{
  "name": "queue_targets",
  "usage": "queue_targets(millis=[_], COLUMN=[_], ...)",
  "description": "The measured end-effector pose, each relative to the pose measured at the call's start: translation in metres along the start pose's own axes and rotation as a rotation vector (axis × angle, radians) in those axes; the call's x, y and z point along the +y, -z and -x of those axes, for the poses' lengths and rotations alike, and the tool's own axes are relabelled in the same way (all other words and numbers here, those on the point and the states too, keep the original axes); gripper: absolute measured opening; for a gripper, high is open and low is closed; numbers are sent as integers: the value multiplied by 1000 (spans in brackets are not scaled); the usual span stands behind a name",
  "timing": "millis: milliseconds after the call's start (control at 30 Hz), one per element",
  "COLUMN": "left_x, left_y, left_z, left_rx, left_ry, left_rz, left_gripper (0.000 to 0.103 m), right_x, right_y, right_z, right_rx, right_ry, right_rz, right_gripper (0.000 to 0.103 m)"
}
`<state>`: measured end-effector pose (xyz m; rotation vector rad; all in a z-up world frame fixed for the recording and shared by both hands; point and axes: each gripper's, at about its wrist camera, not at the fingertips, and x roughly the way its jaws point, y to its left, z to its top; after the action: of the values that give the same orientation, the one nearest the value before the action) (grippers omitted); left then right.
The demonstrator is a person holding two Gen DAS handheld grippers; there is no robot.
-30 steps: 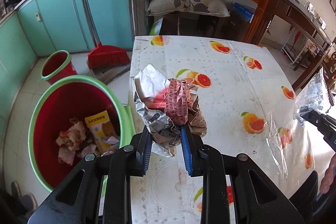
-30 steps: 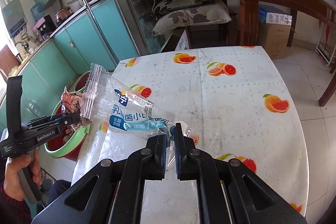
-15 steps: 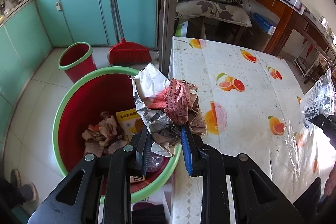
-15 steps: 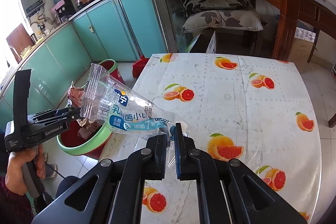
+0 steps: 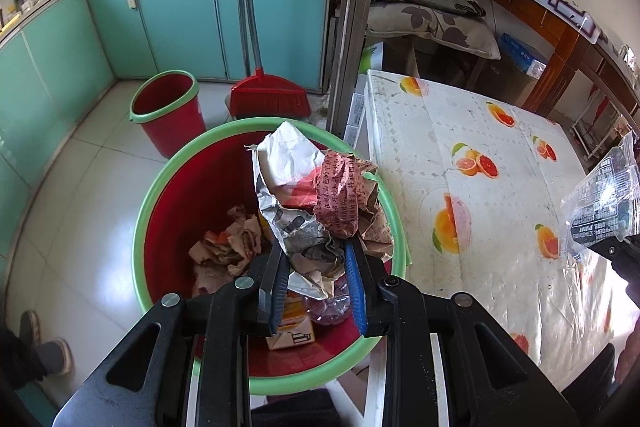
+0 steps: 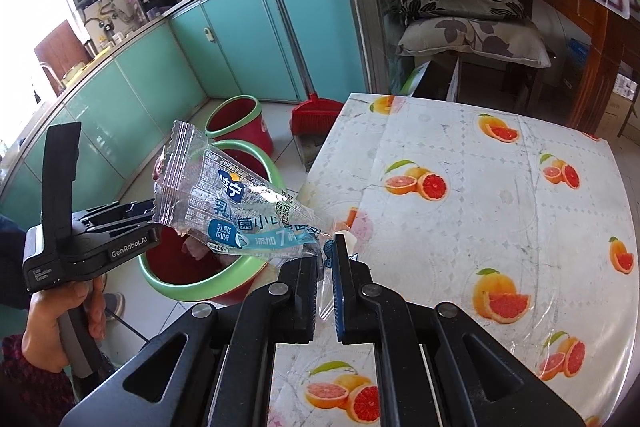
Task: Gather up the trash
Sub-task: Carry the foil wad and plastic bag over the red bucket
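While both grippers clamp wrappers, a small red bin (image 5: 166, 115) and broom (image 5: 269, 95) stand behind the basin (image 5: 160, 187).

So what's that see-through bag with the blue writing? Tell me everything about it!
The clear plastic wrapper is thin, crinkly film with a zigzag sealed end, printed with blue and white labels and Chinese characters. It looks empty and flattened. The right tongs are shut on one end, so it sticks out up and to the left in the air, touching nothing else that shows. In the right wrist view it hangs in front of the big red bin with a green rim on the floor beside the table.
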<state>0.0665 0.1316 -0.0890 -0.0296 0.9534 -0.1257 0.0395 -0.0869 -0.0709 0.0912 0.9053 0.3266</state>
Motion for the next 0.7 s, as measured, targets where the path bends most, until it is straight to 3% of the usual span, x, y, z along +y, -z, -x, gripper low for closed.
queue_targets(millis=[700], left_x=[40], left_y=[4], left_z=[-20], left_rx=[37], left_ry=[-43], left_rz=[63], left_gripper=[25], right_x=[51], right_y=[-20], right_z=[-52], right_rx=[61], right_ry=[-102], right_rz=[30], right_gripper=[5])
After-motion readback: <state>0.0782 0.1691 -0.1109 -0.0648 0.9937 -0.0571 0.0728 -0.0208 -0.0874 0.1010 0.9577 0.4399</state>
